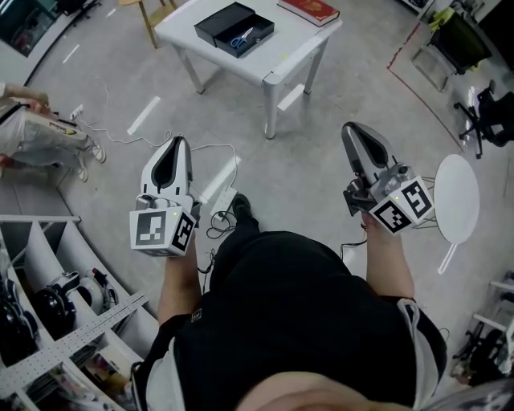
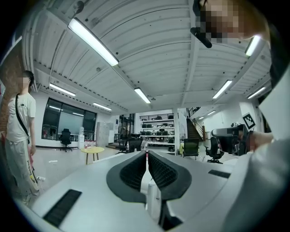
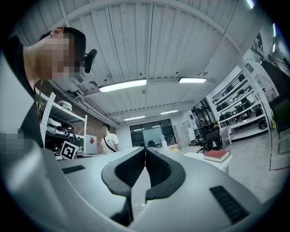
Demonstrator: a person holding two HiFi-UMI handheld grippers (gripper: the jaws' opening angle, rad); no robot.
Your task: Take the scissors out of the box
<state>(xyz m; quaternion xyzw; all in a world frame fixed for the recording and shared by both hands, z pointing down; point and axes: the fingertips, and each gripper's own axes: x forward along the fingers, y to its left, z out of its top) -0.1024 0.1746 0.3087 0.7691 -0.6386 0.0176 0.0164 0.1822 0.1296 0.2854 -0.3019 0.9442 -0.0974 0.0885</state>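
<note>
The left tongs [image 1: 179, 142] are shut tight. In the left gripper view their dark pads [image 2: 133, 172] meet at the tip, and nothing is between them. The right tongs [image 1: 350, 128] are shut tight too. In the right gripper view their pads [image 3: 131, 170] touch each other and hold nothing.

Both tongs point forward, out over the grey floor [image 1: 321, 160]. They are held side by side, a little apart, in front of a person in a black top [image 1: 297, 321]. Each one has a cube with black and white squares at its back end, one on the left [image 1: 163, 230] and one on the right [image 1: 401, 205].

Some thin wires [image 1: 218, 218] lie on the floor between the tongs, near a dark shoe [image 1: 241, 210].

Farther ahead stands a white surface [image 1: 281, 60]. A black box [image 1: 210, 30] sits on it with its top open. The scissors [image 1: 242, 37] lie inside the box and have blue handles. They are well apart from both tongs. A red book [image 1: 309, 8] lies on the same surface, to the right of the box and not touching it.

A small round white table [image 1: 456, 197] stands just to the right of the right tongs. White shelves [image 1: 56, 265] with dark things on them are at the lower left. Another person [image 1: 32, 128] in light clothes is off to the left.
</note>
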